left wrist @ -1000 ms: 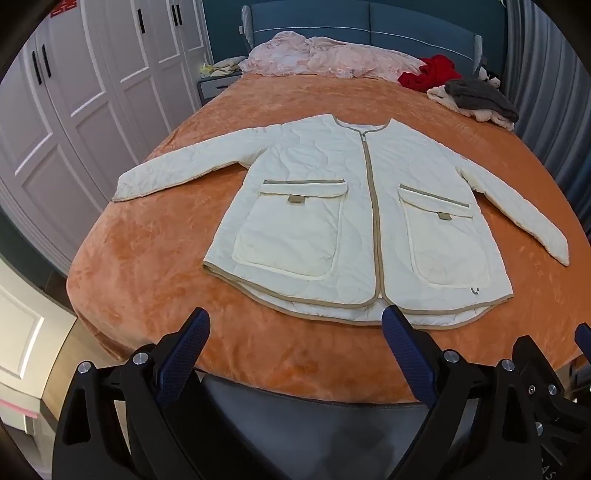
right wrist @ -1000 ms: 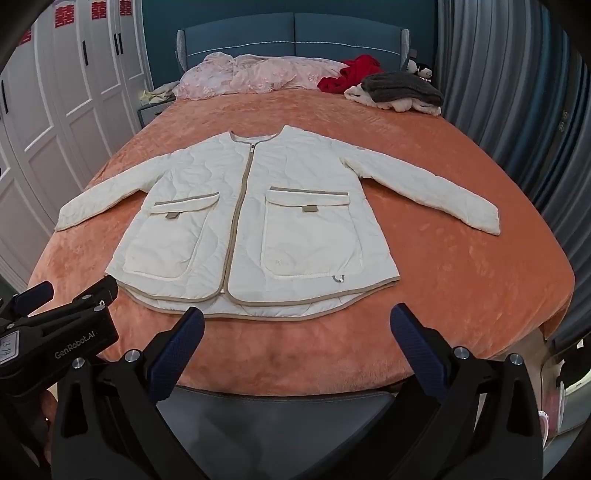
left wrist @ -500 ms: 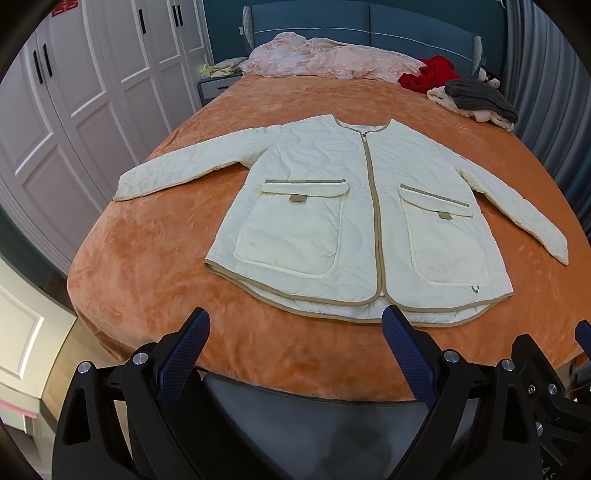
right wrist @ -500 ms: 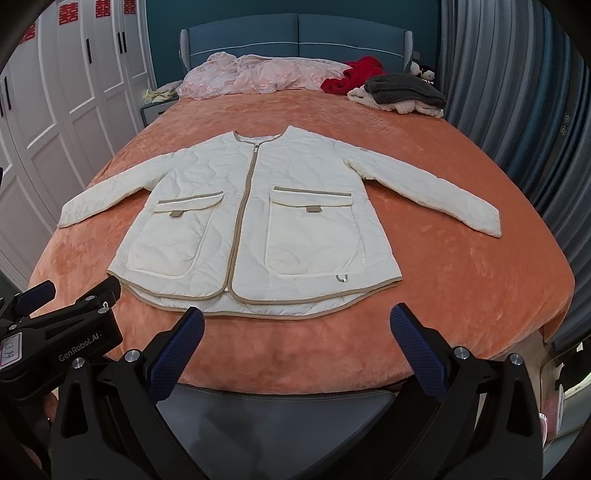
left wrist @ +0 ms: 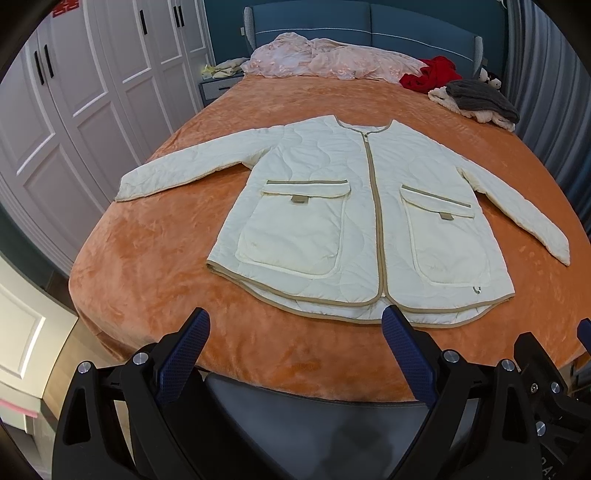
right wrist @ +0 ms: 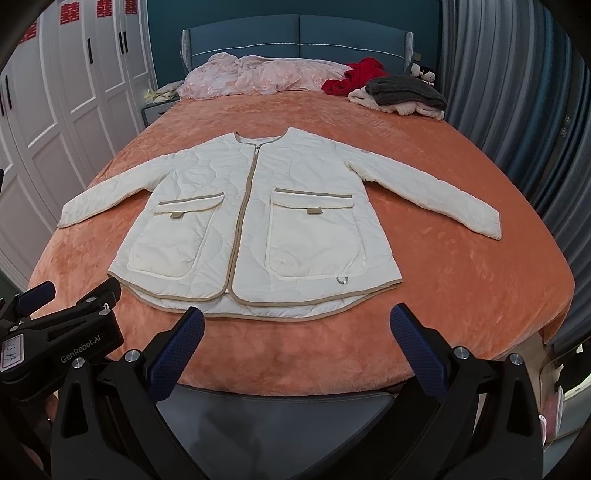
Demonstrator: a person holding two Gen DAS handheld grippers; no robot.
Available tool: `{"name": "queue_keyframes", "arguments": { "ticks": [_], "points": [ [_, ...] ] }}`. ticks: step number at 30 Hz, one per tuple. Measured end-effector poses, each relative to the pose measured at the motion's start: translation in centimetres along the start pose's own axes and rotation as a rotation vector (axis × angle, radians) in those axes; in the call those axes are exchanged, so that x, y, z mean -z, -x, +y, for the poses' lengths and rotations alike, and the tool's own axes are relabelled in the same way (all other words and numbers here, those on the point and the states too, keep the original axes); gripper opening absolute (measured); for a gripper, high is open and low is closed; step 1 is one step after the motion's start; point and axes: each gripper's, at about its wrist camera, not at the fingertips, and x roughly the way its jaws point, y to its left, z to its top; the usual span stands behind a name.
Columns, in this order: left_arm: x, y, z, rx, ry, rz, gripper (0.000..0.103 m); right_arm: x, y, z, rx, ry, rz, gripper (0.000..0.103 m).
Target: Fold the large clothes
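Nearest you, your left gripper (left wrist: 295,332) and your right gripper (right wrist: 297,328) both hang at the foot of the bed with fingers spread wide, holding nothing and clear of the cloth. Just past their tips the cream quilted jacket (left wrist: 365,221) lies flat and face up on the orange blanket (left wrist: 155,266), zipped shut, hem toward you and both sleeves stretched out to the sides. Farther off, near the blue headboard (right wrist: 299,33), sit a pink quilt (right wrist: 258,75), a red garment (right wrist: 354,75) and a grey knit (right wrist: 406,92)
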Motion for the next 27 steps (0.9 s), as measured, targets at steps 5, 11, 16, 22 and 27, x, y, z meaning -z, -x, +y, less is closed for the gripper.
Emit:
{"name": "queue_keyframes", "arguments": {
  "ticks": [5,11,16,22,27],
  "points": [
    [-0.03,-0.06,-0.01,0.004,0.003,0.003,0.092,0.01,-0.12,-0.07,-0.001,0.000,0.001,0.098],
    [-0.09,-0.25,0.18,0.002,0.007,0.007,0.092,0.04,-0.13,-0.03,-0.003,-0.003,0.006,0.098],
    [-0.13,-0.43,0.10,-0.002,0.009,0.008,0.092,0.06,-0.07,0.06,-0.006,-0.005,0.007,0.098],
    [-0.08,-0.67,0.18,-0.005,0.014,0.008,0.092,0.15,-0.55,-0.03,-0.010,-0.005,0.009,0.098],
    [0.05,-0.84,0.19,0.000,0.010,0.006,0.092,0.20,-0.62,-0.04,-0.009,-0.005,0.008,0.098]
  ]
}}
